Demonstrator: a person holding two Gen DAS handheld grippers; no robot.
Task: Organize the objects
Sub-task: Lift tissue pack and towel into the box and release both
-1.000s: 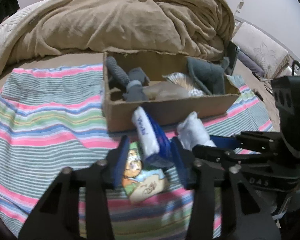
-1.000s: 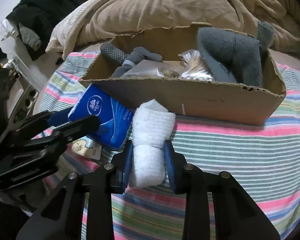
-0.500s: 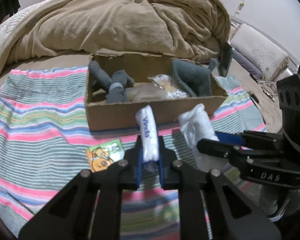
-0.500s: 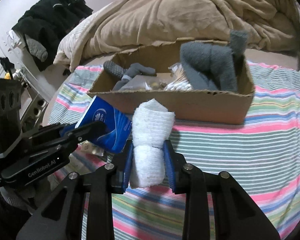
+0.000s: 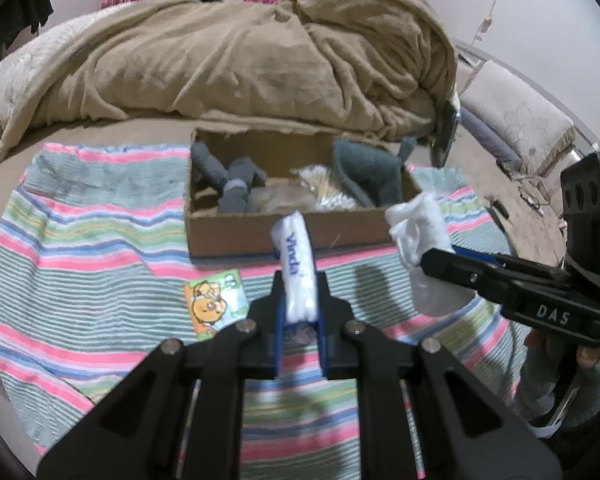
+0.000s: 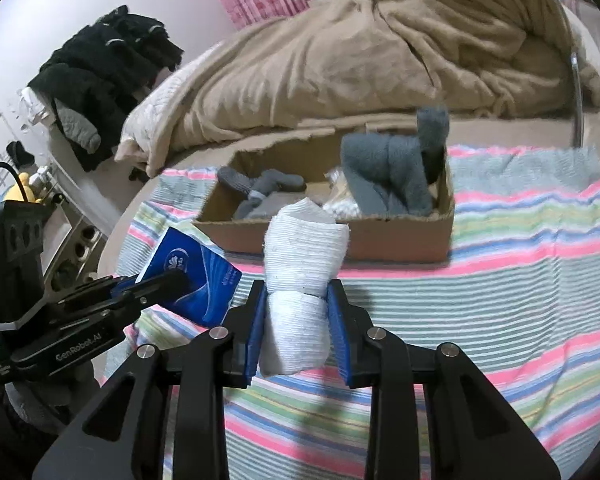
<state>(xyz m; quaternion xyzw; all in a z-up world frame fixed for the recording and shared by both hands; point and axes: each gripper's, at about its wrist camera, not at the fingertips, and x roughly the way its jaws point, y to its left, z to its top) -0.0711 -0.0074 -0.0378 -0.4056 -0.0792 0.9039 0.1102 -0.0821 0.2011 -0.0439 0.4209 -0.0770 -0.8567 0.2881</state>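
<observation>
My left gripper (image 5: 299,284) is shut on a blue and white tissue pack (image 5: 297,268) and holds it above the striped cloth, in front of the cardboard box (image 5: 236,236). The pack also shows in the right wrist view (image 6: 192,276). My right gripper (image 6: 298,292) is shut on a rolled white sock (image 6: 304,264), also lifted near the box (image 6: 400,240); the sock shows in the left wrist view (image 5: 420,248). The box holds grey socks (image 5: 236,184), a grey cloth (image 5: 368,176) and a bag of cotton swabs (image 5: 328,192).
A small orange cartoon packet (image 5: 214,300) lies on the striped cloth (image 5: 80,272) left of my left gripper. A crumpled tan blanket (image 5: 240,60) is heaped behind the box. Dark clothes (image 6: 104,76) hang at the far left.
My left gripper closed on the tissue pack and lifted it, uncovering the cartoon packet. Both grippers pulled back and up from the box with their objects.
</observation>
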